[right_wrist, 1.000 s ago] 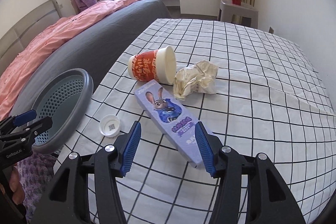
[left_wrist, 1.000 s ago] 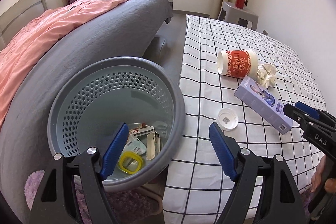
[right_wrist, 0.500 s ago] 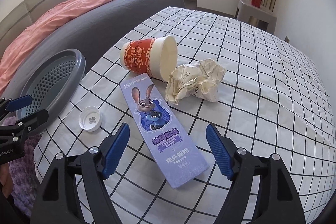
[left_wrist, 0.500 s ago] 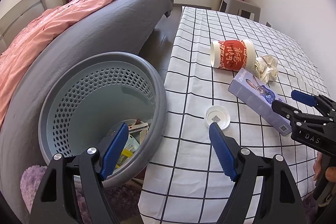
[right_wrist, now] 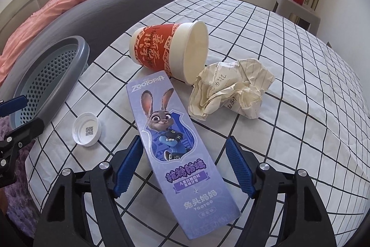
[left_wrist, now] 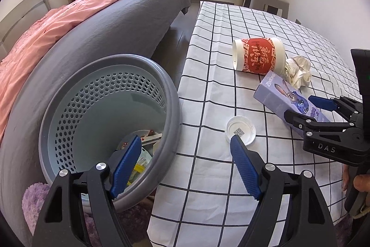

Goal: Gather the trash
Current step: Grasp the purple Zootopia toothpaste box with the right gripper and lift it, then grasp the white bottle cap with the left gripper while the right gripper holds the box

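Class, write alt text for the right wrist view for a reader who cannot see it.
The right tool, its jaws closing, straddles a purple toothpaste box without gripping it, on a checked tablecloth. Beyond lie a tipped red cup, crumpled paper, a white cap and a grey bin.

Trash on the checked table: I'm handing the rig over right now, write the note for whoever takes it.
Right gripper: jaws closing around the purple toothpaste box; the box lies between them, pads not yet touching it.
Left gripper: jaws open, empty, over the gap between the grey bin and the table's edge.
On the checked cloth: the box, a red paper cup on its side, a crumpled paper ball, a white cap.
Done: some trash already lies in the bin.
Left: grip the box and bin it, then the cup, paper ball and cap.
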`<state>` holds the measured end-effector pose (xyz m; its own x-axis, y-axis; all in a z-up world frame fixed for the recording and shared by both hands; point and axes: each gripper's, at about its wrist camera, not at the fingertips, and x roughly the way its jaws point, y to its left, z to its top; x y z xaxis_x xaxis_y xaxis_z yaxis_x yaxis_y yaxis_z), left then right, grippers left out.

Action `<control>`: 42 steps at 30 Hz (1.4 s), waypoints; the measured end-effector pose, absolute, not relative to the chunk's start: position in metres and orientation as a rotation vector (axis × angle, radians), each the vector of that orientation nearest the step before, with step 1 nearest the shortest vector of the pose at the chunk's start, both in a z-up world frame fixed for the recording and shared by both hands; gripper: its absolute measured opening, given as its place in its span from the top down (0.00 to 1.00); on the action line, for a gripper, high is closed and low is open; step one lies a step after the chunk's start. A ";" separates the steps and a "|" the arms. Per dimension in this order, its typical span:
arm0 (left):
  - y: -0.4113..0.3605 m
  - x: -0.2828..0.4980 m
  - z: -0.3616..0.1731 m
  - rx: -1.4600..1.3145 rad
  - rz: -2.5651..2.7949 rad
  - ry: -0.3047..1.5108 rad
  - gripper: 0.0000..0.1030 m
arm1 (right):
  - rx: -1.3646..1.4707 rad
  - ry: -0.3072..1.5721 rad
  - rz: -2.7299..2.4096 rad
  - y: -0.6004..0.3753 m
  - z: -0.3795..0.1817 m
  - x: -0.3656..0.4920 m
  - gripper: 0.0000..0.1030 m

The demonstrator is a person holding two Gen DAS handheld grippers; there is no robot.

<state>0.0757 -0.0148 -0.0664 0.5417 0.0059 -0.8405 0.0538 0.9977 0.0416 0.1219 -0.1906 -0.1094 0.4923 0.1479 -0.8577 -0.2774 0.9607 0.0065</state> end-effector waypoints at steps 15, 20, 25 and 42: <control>-0.007 0.071 -0.060 0.040 -0.030 0.982 0.27 | -0.106 1.040 0.273 -0.176 -0.112 0.113 0.57; -0.004 0.067 -0.057 0.028 -0.043 0.975 0.27 | -0.061 1.017 0.260 -0.175 -0.104 0.094 0.58; -0.008 0.061 -0.056 0.030 -0.078 0.971 0.27 | 0.002 1.003 0.220 -0.185 -0.097 0.073 0.58; -0.050 0.062 -0.066 0.076 -0.167 1.008 0.27 | 0.135 0.961 -0.020 -0.269 -0.088 0.016 0.58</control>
<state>0.0624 -0.0498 -0.0656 0.5221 -0.1046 -0.8464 0.1747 0.9845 -0.0139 0.0158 -0.2692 -0.0880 0.5731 0.0435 -0.8184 0.0768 0.9914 0.1064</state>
